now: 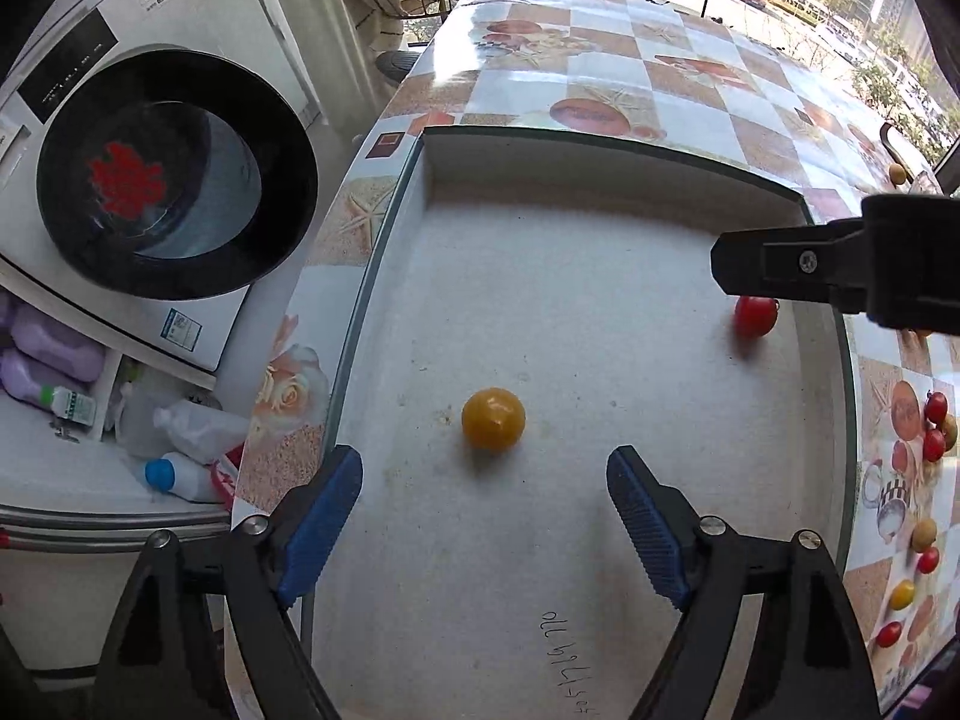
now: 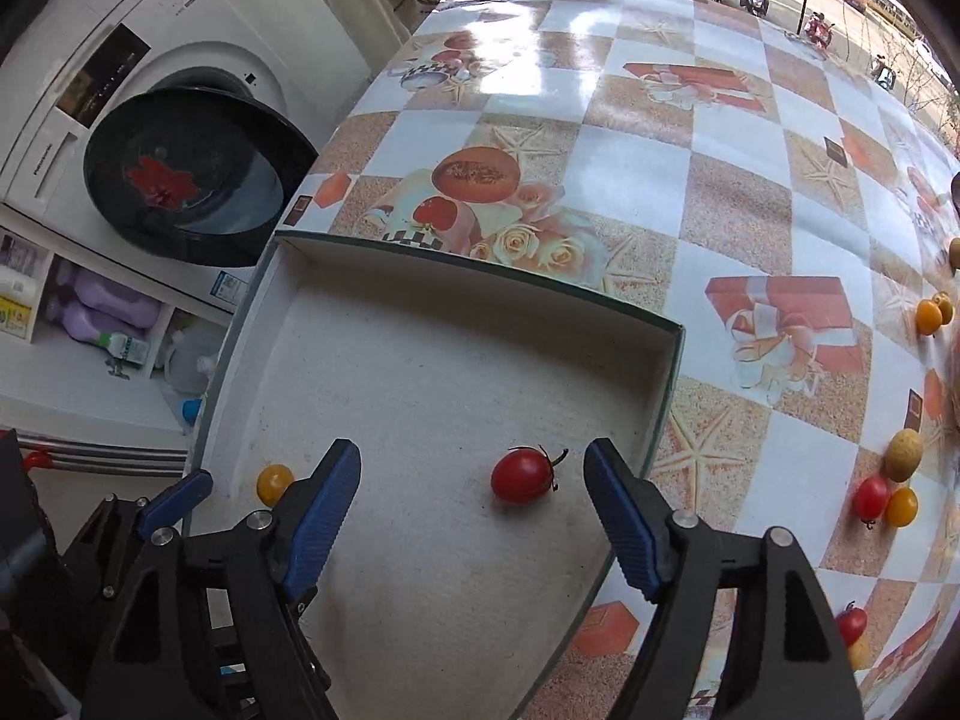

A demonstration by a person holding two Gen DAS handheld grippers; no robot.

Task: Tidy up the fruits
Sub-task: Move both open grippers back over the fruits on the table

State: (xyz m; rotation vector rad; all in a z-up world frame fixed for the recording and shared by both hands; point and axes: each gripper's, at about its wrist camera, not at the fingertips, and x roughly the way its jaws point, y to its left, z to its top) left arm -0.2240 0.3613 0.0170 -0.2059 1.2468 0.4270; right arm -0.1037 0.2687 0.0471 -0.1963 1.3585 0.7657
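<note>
Two pairs of black tongs with blue ribbed pads hang over a shallow white cardboard box with a dark green rim, which sits at the near corner of a bench covered in a glossy checked oilcloth printed with roses and starfish. The left tongs stand wide and empty, a round yellow cherry tomato lying loose on the box floor just ahead of their tips. The right tongs are equally wide and empty, with a red cherry tomato, its green stem attached, resting free between the pads but touching neither.

Both fruits appear to be delivered, so the step in hand looks like the release and withdrawal. Doing it well likely means lifting each pair straight up with the pads spread, so that neither tomato is nudged and sent rolling across the flat floor of the box.

More red and yellow cherry tomatoes and a few dull tan round fruits lie scattered on the oilcloth well to the right of the box, seemingly the next to be collected. A gentle squeeze would suit their thin skins.

Beyond the bench edge, a white front-loading washing machine stands with its dark door ajar.
</note>
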